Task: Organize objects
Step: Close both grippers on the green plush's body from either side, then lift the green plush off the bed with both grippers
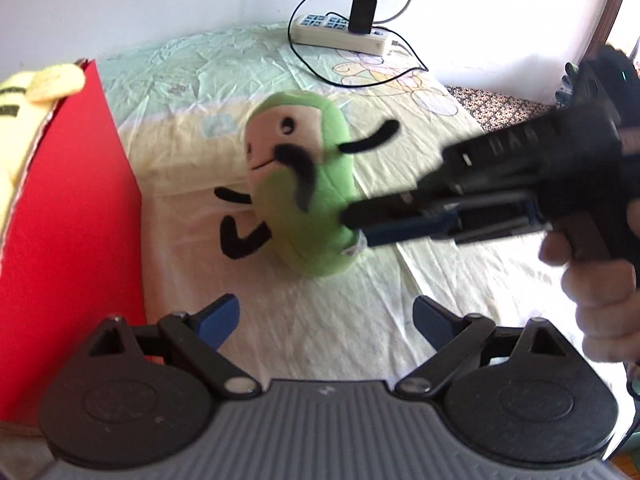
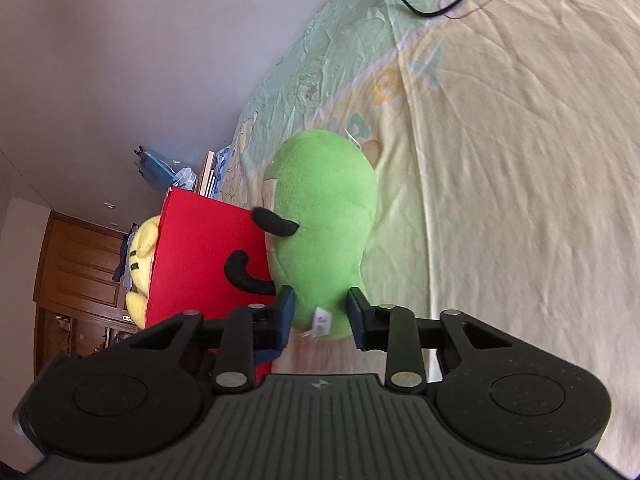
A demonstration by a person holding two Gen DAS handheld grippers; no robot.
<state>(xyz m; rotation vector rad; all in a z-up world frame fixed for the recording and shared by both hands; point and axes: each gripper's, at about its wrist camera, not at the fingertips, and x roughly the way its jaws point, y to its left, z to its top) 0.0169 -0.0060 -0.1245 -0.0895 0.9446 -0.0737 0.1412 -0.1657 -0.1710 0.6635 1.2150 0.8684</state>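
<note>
A green plush toy (image 1: 304, 184) with a cream face, a black moustache and thin black limbs stands upright over the pale bed sheet (image 1: 320, 340), just right of a red box (image 1: 68, 200). My right gripper (image 1: 354, 228) comes in from the right and is shut on the toy's lower end near its white label. The right wrist view shows the two pads of the right gripper (image 2: 320, 312) pressing into the green plush toy (image 2: 324, 220) from both sides, with the red box (image 2: 200, 252) behind it. My left gripper (image 1: 326, 316) hangs open in front of the toy, holding nothing.
A yellow plush (image 1: 52, 80) lies in the red box and shows over its rim; the right wrist view has the yellow plush (image 2: 140, 248) too. A white power strip (image 1: 340, 34) with a black charger and cable (image 1: 320, 76) lies at the far end of the bed. A hand (image 1: 596, 280) holds the right gripper.
</note>
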